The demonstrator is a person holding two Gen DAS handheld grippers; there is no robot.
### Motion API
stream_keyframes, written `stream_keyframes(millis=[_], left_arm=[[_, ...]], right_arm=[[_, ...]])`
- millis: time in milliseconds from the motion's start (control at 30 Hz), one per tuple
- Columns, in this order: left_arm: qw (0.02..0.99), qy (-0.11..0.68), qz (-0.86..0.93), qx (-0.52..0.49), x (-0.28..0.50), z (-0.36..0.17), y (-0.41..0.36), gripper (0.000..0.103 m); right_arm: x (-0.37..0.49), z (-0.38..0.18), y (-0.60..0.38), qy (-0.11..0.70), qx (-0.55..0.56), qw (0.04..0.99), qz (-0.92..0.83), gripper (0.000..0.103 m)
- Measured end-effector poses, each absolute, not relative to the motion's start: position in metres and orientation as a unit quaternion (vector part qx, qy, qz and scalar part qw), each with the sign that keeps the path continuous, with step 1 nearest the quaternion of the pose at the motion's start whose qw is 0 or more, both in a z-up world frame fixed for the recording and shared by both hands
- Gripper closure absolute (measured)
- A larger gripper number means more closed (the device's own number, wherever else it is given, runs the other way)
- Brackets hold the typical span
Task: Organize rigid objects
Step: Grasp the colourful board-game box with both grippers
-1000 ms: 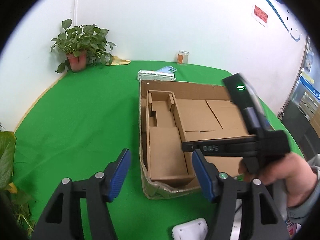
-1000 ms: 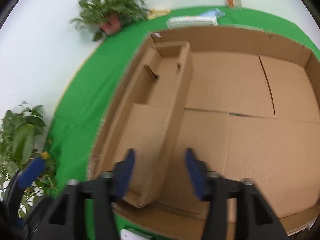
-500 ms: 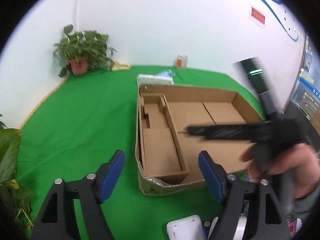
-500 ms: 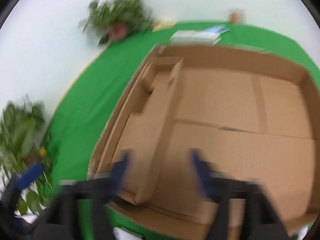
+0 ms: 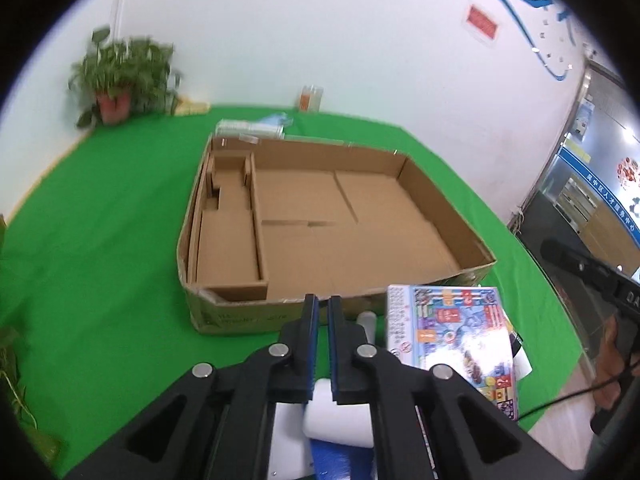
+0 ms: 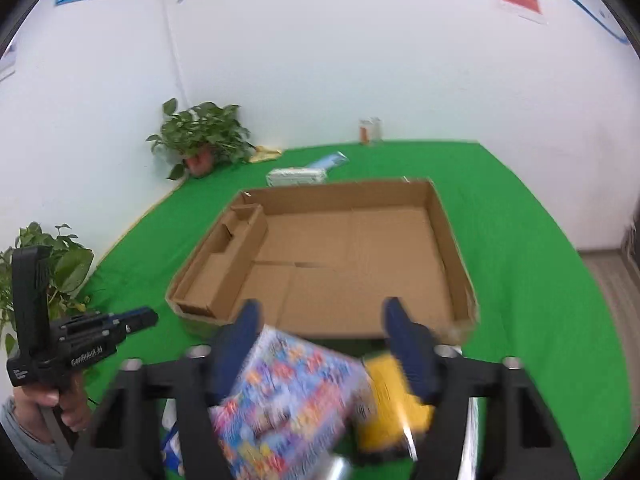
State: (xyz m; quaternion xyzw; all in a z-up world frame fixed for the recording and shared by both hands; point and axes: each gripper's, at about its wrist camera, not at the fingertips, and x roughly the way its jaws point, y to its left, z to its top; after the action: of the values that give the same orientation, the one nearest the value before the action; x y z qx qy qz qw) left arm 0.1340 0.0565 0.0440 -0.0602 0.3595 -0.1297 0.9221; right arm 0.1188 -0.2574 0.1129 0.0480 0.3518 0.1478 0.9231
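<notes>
My left gripper (image 5: 323,304) covers most of a white item (image 5: 338,420) under it; can't tell what it is. Blue thing (image 5: 340,458) below that runs off the near edge. Colourful box (image 6: 288,396) between my right gripper's (image 6: 320,320) fingers is smeared by blur, print unreadable there; its near end is cut off. Yellow pack (image 6: 392,404) just right of it, also blurred, partly behind my finger. Far jar (image 6: 370,130) too small to read the label. Potted plant (image 5: 120,80) blurred in left view. Right hand (image 5: 612,356) mostly out of frame.
</notes>
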Motion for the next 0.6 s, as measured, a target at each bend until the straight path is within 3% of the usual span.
stream_keyframes(millis=[33, 67, 100, 133, 300, 600], left_arm=[[0.923, 0.357, -0.131, -0.062, 0.131, 0.044, 0.055, 0.067], [0.922, 0.361, -0.128, -0.066, 0.129, 0.044, 0.054, 0.044], [0.92, 0.366, -0.12, -0.072, 0.127, 0.044, 0.053, 0.005], [0.922, 0.364, -0.104, -0.079, 0.124, 0.044, 0.053, 0.001], [0.914, 0.375, -0.132, -0.074, 0.115, 0.04, 0.039, 0.001], [0.84, 0.468, -0.251, -0.116, 0.139, 0.007, 0.003, 0.001]], right_arm=[[0.11, 0.111, -0.267, 0.356, 0.064, 0.92, 0.154, 0.025], [0.105, 0.107, -0.274, 0.361, 0.071, 0.917, 0.155, 0.0], [0.1, 0.101, -0.279, 0.366, 0.079, 0.915, 0.152, 0.001], [0.096, 0.096, -0.284, 0.368, 0.084, 0.914, 0.146, 0.0], [0.079, 0.067, -0.29, 0.42, 0.062, 0.896, 0.128, 0.0], [0.062, 0.049, -0.261, 0.459, 0.037, 0.873, 0.162, 0.0]])
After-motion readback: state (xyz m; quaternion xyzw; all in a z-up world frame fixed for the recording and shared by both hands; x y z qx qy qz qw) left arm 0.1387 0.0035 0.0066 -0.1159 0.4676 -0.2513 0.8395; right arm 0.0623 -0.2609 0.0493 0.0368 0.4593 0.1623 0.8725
